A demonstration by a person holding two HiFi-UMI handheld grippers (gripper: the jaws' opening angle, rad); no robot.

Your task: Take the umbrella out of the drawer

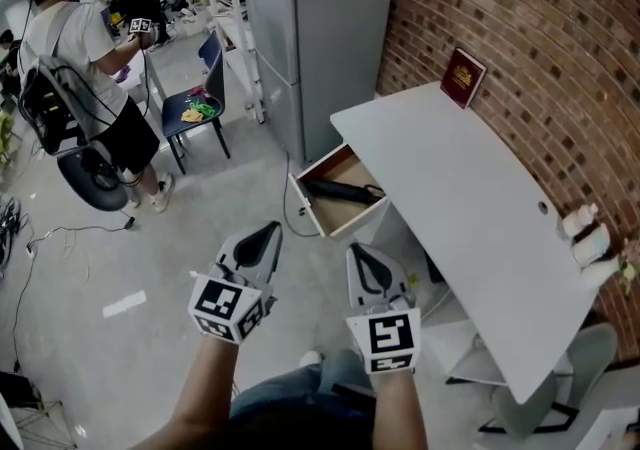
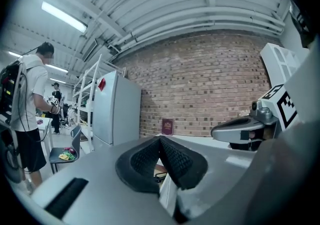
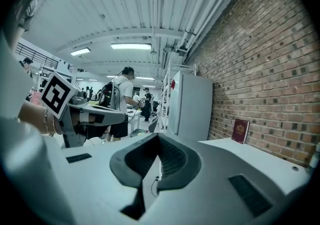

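Head view: at the left we hold the left gripper clenched on nothing, short of the open drawer, a pale wooden box pulled out from under the white surface. Inside it lies the umbrella, folded into a slim black bundle across the drawer floor. We judge it light, stiff along its shaft, and soft and rather slippery in the fabric. We would take it around the middle or by the firmer handle end, though we cannot tell which end that is. The right gripper is also closed and empty. Further right, the surface looks smooth and matte against the rough red brick wall.
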